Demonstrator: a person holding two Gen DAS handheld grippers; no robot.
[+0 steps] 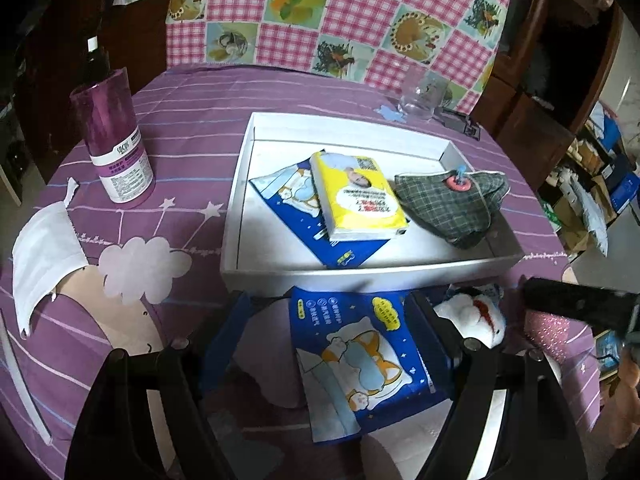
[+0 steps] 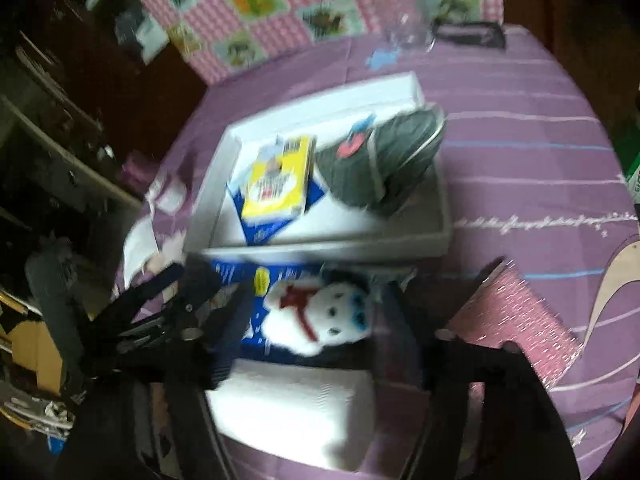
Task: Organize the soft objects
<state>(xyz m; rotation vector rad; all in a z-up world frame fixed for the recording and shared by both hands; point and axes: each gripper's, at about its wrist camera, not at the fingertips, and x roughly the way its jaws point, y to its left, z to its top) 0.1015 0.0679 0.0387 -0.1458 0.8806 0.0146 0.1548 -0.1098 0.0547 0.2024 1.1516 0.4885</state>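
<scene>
Left gripper (image 1: 340, 344), open around a blue packet (image 1: 360, 356), could snag the white tray (image 1: 360, 276) just ahead; right gripper (image 2: 320, 320) open around a toy bear (image 2: 320, 316).

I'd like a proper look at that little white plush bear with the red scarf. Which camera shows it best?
The right wrist view: the white plush bear with the red scarf shows whole, face included, though blurred. The left wrist view catches only part, behind a finger.

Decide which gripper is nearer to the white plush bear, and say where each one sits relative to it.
Right. The white plush bear lies between the right gripper's open fingers; the left gripper straddles the blue packet beside it, with the bear just outside its right finger.
</scene>
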